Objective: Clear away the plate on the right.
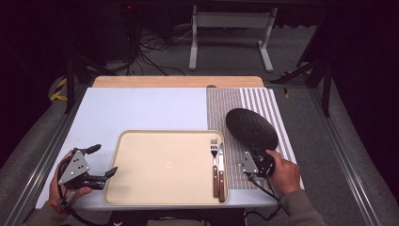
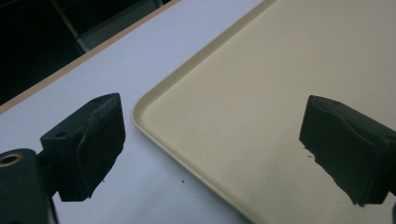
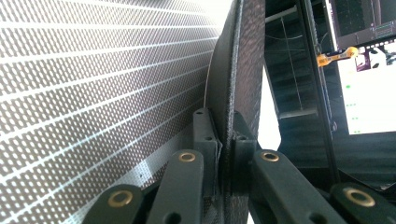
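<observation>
A round black plate [image 1: 251, 128] is tilted above the striped placemat [image 1: 221, 101], and my right gripper [image 1: 257, 154] is shut on its near rim. In the right gripper view the two jaws pinch the plate's edge [image 3: 245, 60] at the gripper [image 3: 226, 130], with the placemat [image 3: 93, 84] to the left. A beige tray [image 1: 164, 132] lies in the middle, with a fork [image 1: 214, 148] and a knife [image 1: 220, 169] side by side along its right side. My left gripper [image 1: 104, 160] stands open at the tray's left edge. Nothing is between its jaws [image 2: 212, 149], which straddle the tray's corner [image 2: 280, 93].
The white tabletop [image 1: 141, 108] reaches back to a wooden strip [image 1: 179, 81] at the far edge. Metal rails run along both sides of the table. Beyond it are a dark floor, cables and a table frame.
</observation>
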`<state>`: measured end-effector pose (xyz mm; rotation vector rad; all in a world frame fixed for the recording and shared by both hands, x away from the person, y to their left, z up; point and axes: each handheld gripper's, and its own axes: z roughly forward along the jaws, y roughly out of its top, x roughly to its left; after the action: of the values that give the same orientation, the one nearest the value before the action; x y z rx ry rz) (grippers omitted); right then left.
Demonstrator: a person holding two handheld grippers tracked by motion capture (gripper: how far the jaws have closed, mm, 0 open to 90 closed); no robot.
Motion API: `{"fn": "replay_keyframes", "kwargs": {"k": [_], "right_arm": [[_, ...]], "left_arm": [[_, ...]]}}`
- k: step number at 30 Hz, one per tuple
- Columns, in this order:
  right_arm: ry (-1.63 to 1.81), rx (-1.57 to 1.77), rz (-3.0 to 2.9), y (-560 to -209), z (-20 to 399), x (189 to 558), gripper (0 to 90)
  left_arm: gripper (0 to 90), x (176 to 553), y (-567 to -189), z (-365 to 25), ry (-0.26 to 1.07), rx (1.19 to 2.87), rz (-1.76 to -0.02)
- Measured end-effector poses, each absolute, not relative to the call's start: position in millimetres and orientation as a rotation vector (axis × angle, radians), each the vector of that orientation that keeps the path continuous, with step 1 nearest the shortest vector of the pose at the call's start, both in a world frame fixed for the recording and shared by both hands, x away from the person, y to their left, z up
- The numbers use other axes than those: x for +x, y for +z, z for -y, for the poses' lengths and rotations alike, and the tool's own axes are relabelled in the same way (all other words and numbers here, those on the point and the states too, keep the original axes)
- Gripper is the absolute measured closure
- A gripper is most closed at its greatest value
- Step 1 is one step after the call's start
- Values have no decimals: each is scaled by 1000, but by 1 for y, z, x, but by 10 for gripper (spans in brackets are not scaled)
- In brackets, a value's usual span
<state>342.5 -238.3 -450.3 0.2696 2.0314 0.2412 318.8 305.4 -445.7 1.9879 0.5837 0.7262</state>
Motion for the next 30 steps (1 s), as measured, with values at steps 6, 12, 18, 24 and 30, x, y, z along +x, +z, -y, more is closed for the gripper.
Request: {"fn": "replay_keyframes", "kwargs": {"k": [6, 12, 18, 24, 30], "right_arm": [[260, 300, -2005, -448, 235, 341, 864], [211, 271, -2029, -447, 234, 340, 864], [167, 238, -2018, -450, 229, 339, 865], [173, 247, -1970, -444, 225, 336, 865], [203, 222, -1939, -440, 218, 331, 865]], "left_arm": [[75, 319, -445, -306, 724, 1993, -584], [74, 319, -446, -306, 727, 1992, -580], [73, 319, -446, -306, 729, 1990, -583], [71, 318, -445, -307, 739, 1992, -584], [70, 318, -445, -307, 742, 1989, -579]]}}
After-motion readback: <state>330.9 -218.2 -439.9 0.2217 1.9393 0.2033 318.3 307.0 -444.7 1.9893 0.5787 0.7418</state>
